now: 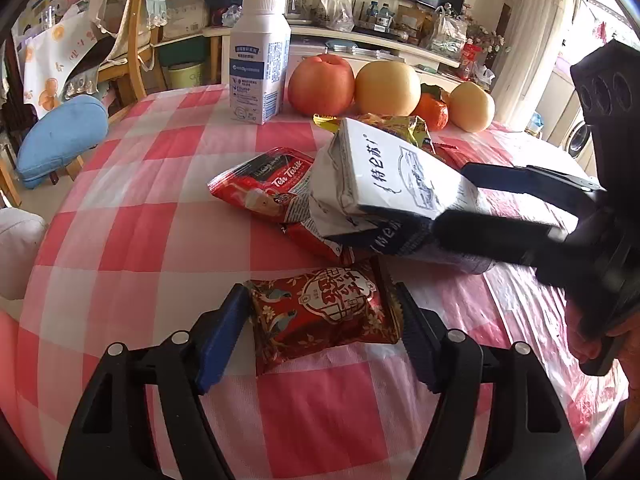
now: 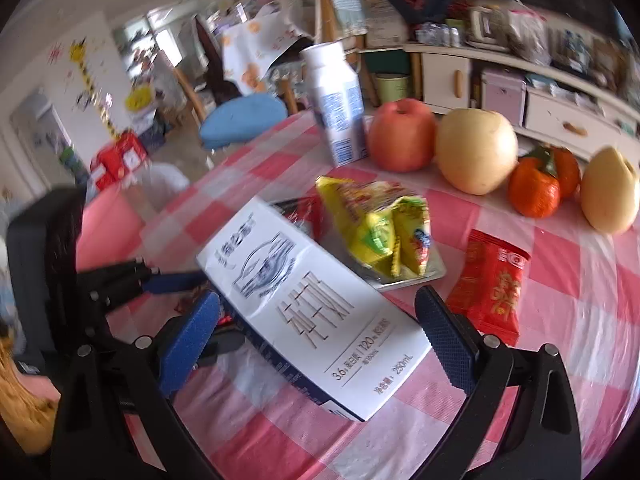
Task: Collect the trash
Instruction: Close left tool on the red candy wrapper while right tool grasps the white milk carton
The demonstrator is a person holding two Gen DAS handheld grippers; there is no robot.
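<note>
A red wrapper with gold patterns (image 1: 320, 316) lies on the pink checked tablecloth (image 1: 132, 248). My left gripper (image 1: 320, 292) is shut on it, one pad against each end. A crumpled white milk carton (image 1: 384, 184) hangs tilted above the table. My right gripper (image 1: 454, 196) is shut on it from the right. In the right wrist view the carton (image 2: 304, 304) lies slantwise between the right gripper (image 2: 318, 298) pads. Under it lies a red Teh Tarik packet (image 1: 264, 188). A yellow wrapper (image 2: 380, 232) and a small red packet (image 2: 492, 284) lie beyond.
A white bottle (image 1: 260, 64) stands at the back of the table. To its right are an apple (image 1: 320, 84), pears (image 1: 388, 88) and oranges (image 2: 536, 192). A wooden chair with a blue cushion (image 1: 60, 140) stands at the left, a cluttered sideboard (image 2: 560, 112) behind.
</note>
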